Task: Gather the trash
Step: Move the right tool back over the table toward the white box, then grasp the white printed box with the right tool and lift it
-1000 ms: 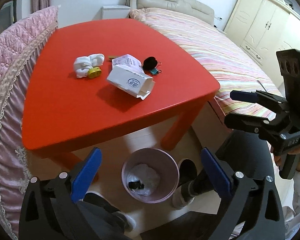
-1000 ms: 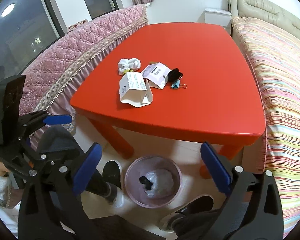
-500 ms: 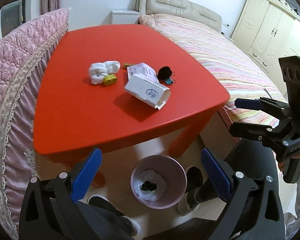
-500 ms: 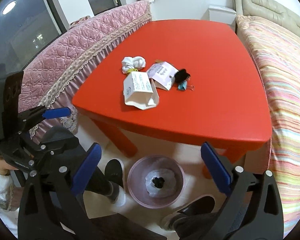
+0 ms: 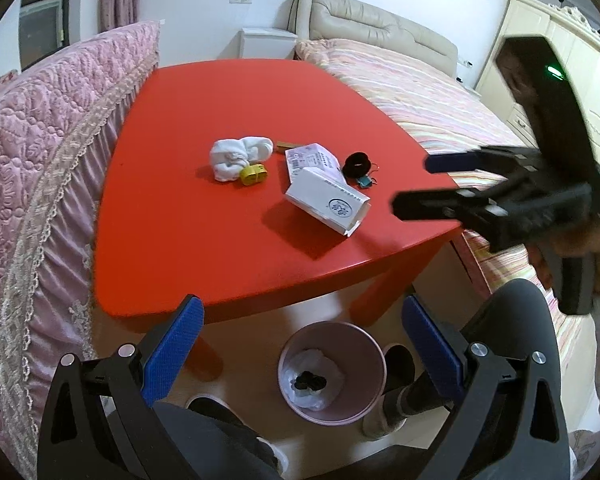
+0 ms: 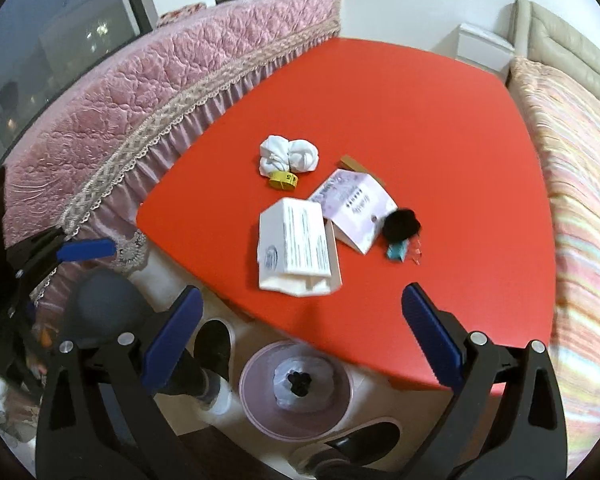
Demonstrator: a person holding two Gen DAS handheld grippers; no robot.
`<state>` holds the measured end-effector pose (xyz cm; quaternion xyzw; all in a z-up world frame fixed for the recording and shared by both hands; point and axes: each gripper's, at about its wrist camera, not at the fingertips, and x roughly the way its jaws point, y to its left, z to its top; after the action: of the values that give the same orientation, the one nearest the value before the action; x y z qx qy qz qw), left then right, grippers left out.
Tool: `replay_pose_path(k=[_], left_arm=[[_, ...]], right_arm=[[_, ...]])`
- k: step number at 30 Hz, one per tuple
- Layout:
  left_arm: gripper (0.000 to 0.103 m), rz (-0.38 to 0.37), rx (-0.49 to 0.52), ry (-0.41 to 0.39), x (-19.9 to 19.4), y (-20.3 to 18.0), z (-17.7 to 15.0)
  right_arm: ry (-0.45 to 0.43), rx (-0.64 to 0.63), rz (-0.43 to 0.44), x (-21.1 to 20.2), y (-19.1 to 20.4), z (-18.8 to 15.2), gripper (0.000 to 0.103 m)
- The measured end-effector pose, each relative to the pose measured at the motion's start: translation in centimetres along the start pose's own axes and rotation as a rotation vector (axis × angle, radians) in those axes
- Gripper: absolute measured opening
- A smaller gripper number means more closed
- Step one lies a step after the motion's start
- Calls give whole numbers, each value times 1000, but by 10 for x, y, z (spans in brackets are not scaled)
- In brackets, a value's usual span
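On the red table (image 5: 204, 216) (image 6: 440, 128) lie a white carton (image 5: 326, 201) (image 6: 296, 248), a second printed packet (image 5: 310, 159) (image 6: 352, 206), crumpled white tissue (image 5: 238, 156) (image 6: 288, 154), a yellow tape roll (image 5: 253, 173) (image 6: 283, 180), and a black hair tie with a teal clip (image 5: 358, 166) (image 6: 400, 232). A pink bin (image 5: 332, 370) (image 6: 296, 388) with tissue and black scraps stands on the floor below the table's edge. My left gripper (image 5: 300, 344) is open and empty above the bin. My right gripper (image 6: 300, 340) (image 5: 420, 184) is open and empty, near the carton's end.
A pink quilted sofa back (image 5: 40, 140) runs along the table's left side. A striped bed (image 5: 400, 92) lies to the right, with a cream wardrobe (image 5: 580, 60) behind it. The person's knees and shoes (image 6: 214, 346) are by the bin.
My right gripper has swung forward and over the table's near edge, close to the white carton. My left gripper has moved slightly closer to the table; both stay open.
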<state>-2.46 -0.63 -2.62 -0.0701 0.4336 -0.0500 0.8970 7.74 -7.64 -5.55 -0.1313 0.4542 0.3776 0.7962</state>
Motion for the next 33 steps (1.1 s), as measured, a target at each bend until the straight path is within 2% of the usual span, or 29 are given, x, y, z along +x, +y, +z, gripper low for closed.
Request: replay_pose_path(k=[9, 16, 18, 20, 22, 26, 33], left_arm=[[95, -2, -25, 1, -2, 8, -5], [95, -5, -53, 2, -2, 16, -10], [95, -7, -59, 3, -2, 18, -11], [95, -8, -64, 2, -3, 20, -12], [95, -11, -69, 3, -2, 21, -12], [95, -16, -72, 1, -2, 22, -12], [95, -16, -63, -4, 1, 23, -2]], right_arm=[[199, -111, -31, 64, 14, 29, 98], [252, -154, -75, 88, 17, 35, 97], [255, -152, -76, 91, 16, 35, 87], [255, -158, -89, 91, 16, 34, 69], [246, -157, -86, 90, 17, 33, 56], [205, -145, -84, 82, 15, 31, 44], [110, -64, -34, 55, 1, 21, 39]])
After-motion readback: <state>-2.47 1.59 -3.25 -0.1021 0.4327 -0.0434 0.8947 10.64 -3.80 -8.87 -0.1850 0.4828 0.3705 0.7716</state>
